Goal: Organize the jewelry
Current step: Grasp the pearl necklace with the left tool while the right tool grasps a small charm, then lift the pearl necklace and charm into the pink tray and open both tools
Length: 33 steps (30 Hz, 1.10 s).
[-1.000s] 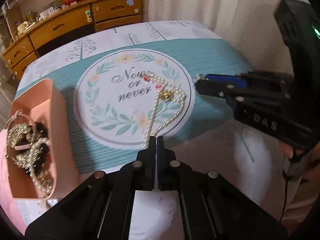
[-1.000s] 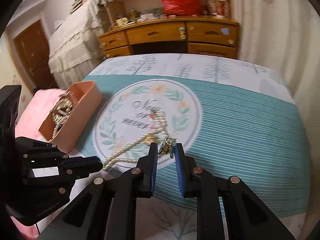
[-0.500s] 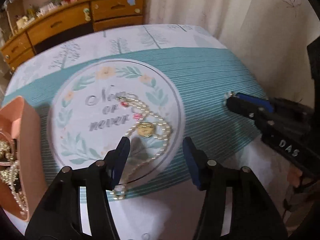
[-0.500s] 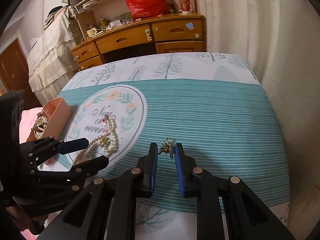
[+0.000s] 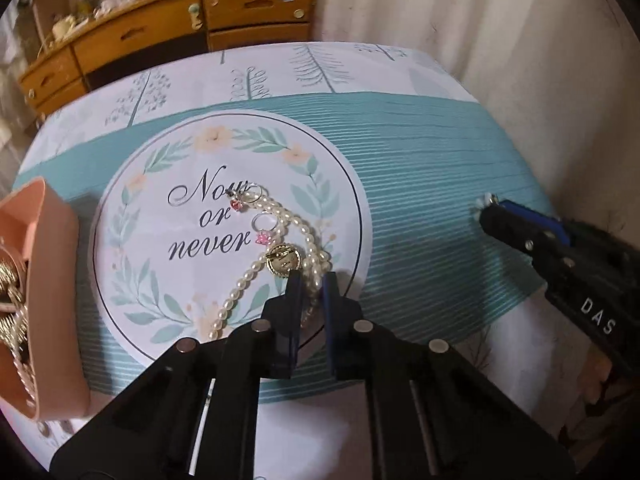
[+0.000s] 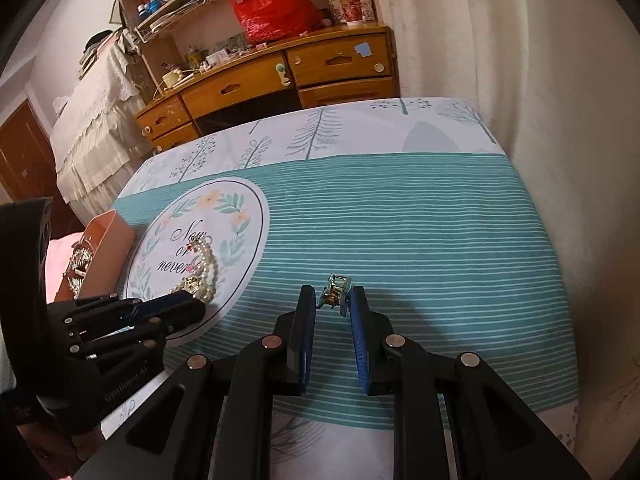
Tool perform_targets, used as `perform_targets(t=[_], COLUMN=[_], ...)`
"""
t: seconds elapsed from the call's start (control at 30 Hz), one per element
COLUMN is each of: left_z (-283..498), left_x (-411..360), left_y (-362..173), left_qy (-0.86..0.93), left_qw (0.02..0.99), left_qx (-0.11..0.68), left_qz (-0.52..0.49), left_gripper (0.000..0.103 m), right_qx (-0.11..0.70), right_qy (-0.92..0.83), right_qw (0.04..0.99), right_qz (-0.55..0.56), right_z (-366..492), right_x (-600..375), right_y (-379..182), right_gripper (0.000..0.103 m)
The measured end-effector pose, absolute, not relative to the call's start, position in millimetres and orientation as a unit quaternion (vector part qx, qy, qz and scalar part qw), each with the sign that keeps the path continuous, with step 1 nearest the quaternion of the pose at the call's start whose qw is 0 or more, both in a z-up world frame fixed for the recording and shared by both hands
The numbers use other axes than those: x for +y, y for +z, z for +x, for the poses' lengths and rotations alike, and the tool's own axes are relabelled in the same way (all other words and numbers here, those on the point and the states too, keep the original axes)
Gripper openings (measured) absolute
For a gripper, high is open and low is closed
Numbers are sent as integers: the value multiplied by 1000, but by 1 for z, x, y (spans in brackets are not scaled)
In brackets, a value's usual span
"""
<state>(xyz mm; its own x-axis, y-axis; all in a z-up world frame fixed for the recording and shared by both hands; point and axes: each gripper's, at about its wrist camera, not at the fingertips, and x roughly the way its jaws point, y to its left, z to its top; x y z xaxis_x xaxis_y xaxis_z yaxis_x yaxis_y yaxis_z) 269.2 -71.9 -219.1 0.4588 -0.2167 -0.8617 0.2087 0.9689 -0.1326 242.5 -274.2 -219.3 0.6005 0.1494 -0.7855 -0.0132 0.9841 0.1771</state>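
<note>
A pearl necklace (image 5: 280,240) with a gold pendant (image 5: 283,259) and two small rings with pink stones lies on the round "Now or never" print. My left gripper (image 5: 310,280) has its jaws closed narrowly around the pearl strand beside the pendant. My right gripper (image 6: 333,296) is shut on a small gold and silver clip (image 6: 338,286) and holds it over the teal stripes; it also shows in the left wrist view (image 5: 486,202). A pink box (image 5: 44,280) with gold and pearl jewelry stands at the left; it also shows in the right wrist view (image 6: 106,240).
The table carries a teal striped cloth (image 6: 400,220) with tree prints at the far edge. A wooden dresser (image 6: 280,76) stands behind the table. A curtain (image 6: 520,60) hangs close on the right side.
My left gripper opened, moved forward over the necklace, and has now closed around the pearl strand. My right gripper moved right with the clip, away from the necklace.
</note>
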Motion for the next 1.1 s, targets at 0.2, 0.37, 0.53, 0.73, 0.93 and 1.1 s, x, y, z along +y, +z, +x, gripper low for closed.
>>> perform_targets(t=[0.2, 0.37, 0.53, 0.73, 0.93, 1.1], left_z=[263, 257, 258, 257, 259, 260], left_x=[-64, -59, -45, -29, -13, 11], left_y=[-214, -200, -167, -105, -45, -3], left_qy=[-136, -143, -156, -184, -203, -208], left_qw=[848, 849, 853, 866, 875, 882], left_qx=[511, 508, 497, 464, 438, 419], left_qz=[-32, -34, -42, -42, -43, -55], left_gripper=[2, 2, 2, 2, 2, 2], right_qx=[435, 425, 414, 397, 377, 355], right_qy=[50, 53, 58, 67, 90, 111], right_qw=[896, 900, 905, 913, 921, 928], right_qz=[80, 81, 77, 63, 43, 25], right_z=[237, 232, 229, 225, 220, 217], right_x=[-276, -271, -263, -246, -222, -194], right_y=[-210, -198, -185, -167, -140, -110], right_gripper=[17, 17, 17, 17, 17, 17])
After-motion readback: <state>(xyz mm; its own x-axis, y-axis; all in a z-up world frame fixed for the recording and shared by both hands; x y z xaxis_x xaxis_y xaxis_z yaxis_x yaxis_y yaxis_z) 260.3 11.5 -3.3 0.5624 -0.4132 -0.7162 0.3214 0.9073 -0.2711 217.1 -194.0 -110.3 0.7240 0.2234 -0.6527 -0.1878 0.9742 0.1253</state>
